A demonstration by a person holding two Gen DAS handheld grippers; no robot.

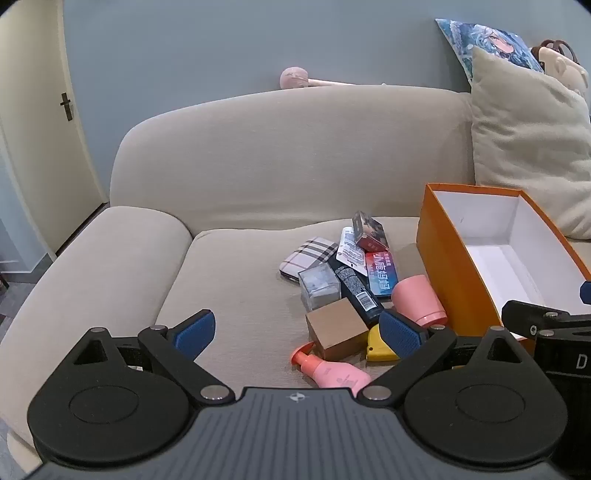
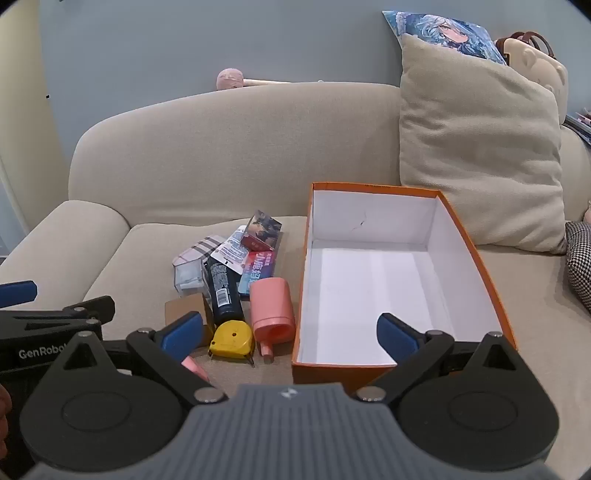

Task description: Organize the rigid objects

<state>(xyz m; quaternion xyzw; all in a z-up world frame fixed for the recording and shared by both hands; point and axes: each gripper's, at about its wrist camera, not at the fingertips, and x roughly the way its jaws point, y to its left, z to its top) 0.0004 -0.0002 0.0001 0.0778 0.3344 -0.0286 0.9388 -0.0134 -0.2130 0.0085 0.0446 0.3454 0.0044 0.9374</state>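
Observation:
A pile of small items lies on the sofa seat [image 1: 229, 280]: a brown cardboard cube [image 1: 338, 332], a clear plastic box [image 1: 319, 288], a dark bottle [image 1: 356, 291], a pink cup [image 1: 419, 299] on its side, a yellow tape measure [image 1: 380, 345], a pink pump bottle [image 1: 332, 371], a plaid case [image 1: 308, 254] and card packs. An empty orange box [image 2: 476, 251] with a white inside stands to their right. My left gripper [image 1: 297, 332] hovers open over the near side of the pile. My right gripper [image 2: 291, 332] is open above the box's near left corner, beside the tape measure [image 2: 232, 339] and cup [image 2: 273, 310].
A beige cushion [image 2: 480, 147] leans on the sofa back behind the box, with a printed cushion [image 2: 443, 31] and a bag [image 2: 535, 59] behind it. A pink mallet [image 1: 295, 77] lies on the sofa back. Houndstooth fabric [image 2: 580, 258] is at the right, and a door [image 1: 37, 129] at the left.

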